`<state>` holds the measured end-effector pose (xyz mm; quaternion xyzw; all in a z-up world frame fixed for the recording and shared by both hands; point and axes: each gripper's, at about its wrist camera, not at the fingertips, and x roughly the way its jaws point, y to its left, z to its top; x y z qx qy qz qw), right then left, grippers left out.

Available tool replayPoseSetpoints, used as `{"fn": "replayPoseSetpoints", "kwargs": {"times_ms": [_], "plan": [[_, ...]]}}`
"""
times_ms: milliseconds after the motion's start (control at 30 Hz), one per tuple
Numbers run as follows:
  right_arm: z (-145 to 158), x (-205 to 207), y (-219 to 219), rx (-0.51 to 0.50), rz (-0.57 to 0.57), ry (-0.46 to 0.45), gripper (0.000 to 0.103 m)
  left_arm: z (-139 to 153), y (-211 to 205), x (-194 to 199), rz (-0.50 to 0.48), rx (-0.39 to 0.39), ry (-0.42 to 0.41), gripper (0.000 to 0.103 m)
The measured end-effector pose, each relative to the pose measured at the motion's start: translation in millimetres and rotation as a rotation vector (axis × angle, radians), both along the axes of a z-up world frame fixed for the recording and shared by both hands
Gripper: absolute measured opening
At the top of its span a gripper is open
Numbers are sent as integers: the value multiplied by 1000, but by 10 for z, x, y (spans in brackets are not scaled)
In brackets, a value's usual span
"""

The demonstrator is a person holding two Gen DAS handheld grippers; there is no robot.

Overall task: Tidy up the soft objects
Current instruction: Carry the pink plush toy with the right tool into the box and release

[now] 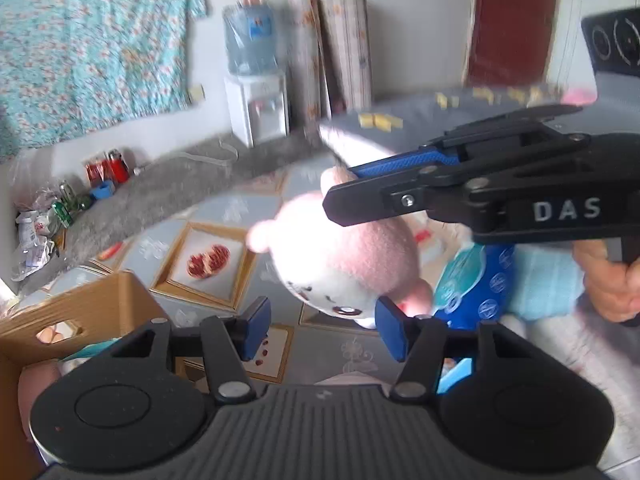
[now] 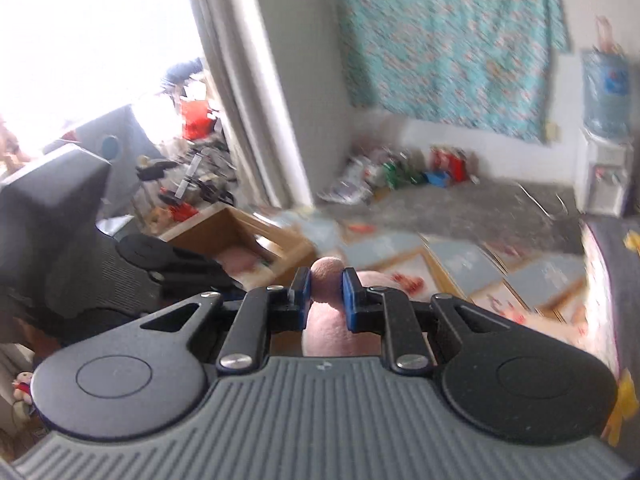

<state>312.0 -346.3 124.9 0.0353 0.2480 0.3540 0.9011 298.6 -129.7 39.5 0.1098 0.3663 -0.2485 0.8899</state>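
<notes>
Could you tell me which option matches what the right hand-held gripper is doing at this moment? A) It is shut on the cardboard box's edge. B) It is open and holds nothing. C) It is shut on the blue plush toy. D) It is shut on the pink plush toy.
D: the right hand-held gripper has its blue pads pressed on the pink plush toy, which hangs above the floor.

Room interior, daylit, cluttered corner

Turquoise floral cloth point(image 2: 448, 36) hung on grey wall; white water dispenser with blue bottle point(image 1: 256, 76); grey carpet point(image 1: 160, 196); patterned tile floor point(image 1: 200, 264); pale curtain point(image 2: 248, 92) beside bright window point(image 2: 92, 28).
</notes>
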Motion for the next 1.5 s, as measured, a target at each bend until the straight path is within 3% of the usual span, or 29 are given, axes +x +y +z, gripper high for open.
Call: {"fn": "replayPoseSetpoints", "kwargs": {"times_ms": [300, 467, 567, 700, 833, 967, 1067, 1333, 1500], "plan": [[832, -292, 1098, 37, 216, -113, 15, 519, 1022, -608, 160, -153, -124, 50], [923, -202, 1849, 95, 291, -75, 15, 595, 1580, -755, 302, -169, -147, 50], [753, 2, 2227, 107, 296, -7, 15, 506, 1873, -682, 383, -174, -92, 50], [283, 427, 2490, 131, 259, 121, 15, 226, 2117, -421, 452, -168, -9, 50], [-334, 879, 2496, 104, 160, 257, 15, -183, 2207, -74, 484, -146, 88, 49], [-774, 1148, 2425, 19, 47, 314, 15, -542, 2246, 219, 516, -124, 187, 43], [-837, 1233, 2334, -17, 3, 313, 15, -622, 2299, 298, 515, -157, 226, 43], [-709, 1170, 2213, -191, -59, 249, 16, -599, 2264, 319, 496, -135, 227, 44], [-740, 1093, 2343, -303, -66, 204, 26, -621, 2229, 358, 498, -121, 228, 44]]}}
